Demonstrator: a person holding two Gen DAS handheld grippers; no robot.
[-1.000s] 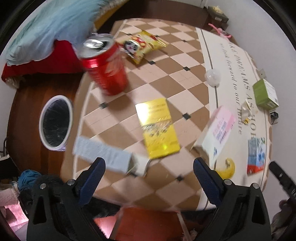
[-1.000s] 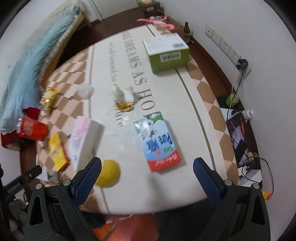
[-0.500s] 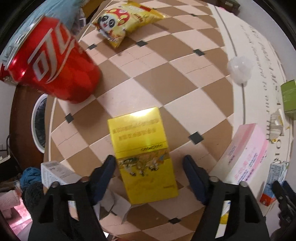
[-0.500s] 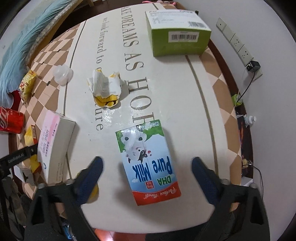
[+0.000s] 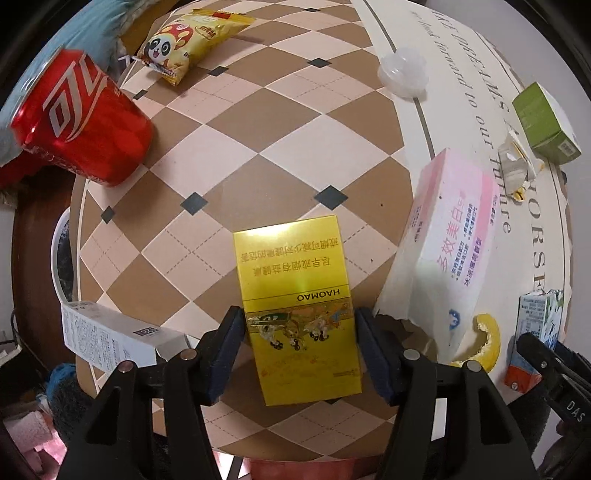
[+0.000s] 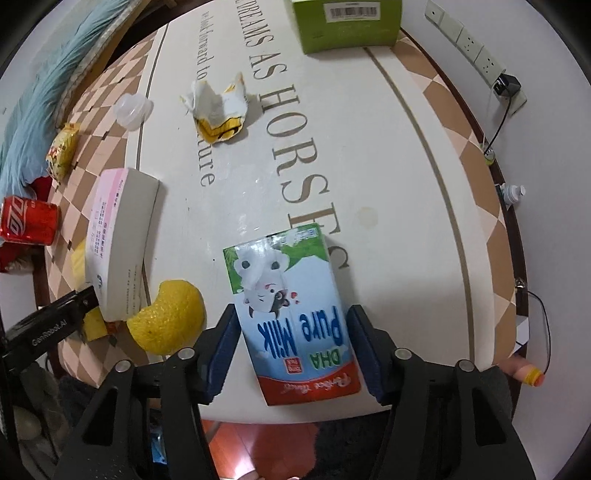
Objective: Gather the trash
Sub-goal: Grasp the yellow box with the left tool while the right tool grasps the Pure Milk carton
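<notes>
A yellow cigarette box [image 5: 295, 295] lies flat on the checkered part of the table [image 5: 295, 122]. My left gripper [image 5: 298, 312] has its blue pads against both long sides of the box. A blue and white milk carton [image 6: 291, 314] lies flat on the cream part of the table near the front edge. Around its lower half sits my right gripper [image 6: 293, 308], with a pad touching each side. The left wrist view also shows the carton [image 5: 535, 332] at far right, with the right gripper's black tip in front of it.
Other litter lies around: a red cola can [image 5: 85, 125] on its side, a panda snack bag [image 5: 184, 40], a white box [image 5: 110, 336], a pink box [image 5: 450, 251], a yellow peel [image 6: 166, 317], a crumpled wrapper [image 6: 218, 107], a green box [image 6: 343, 22]. A lined bin [image 5: 62, 251] stands left of the table.
Both grippers came down and forward over their items and narrowed. The left one now touches the yellow box, the right one the milk carton. Neither item has moved on the table.
</notes>
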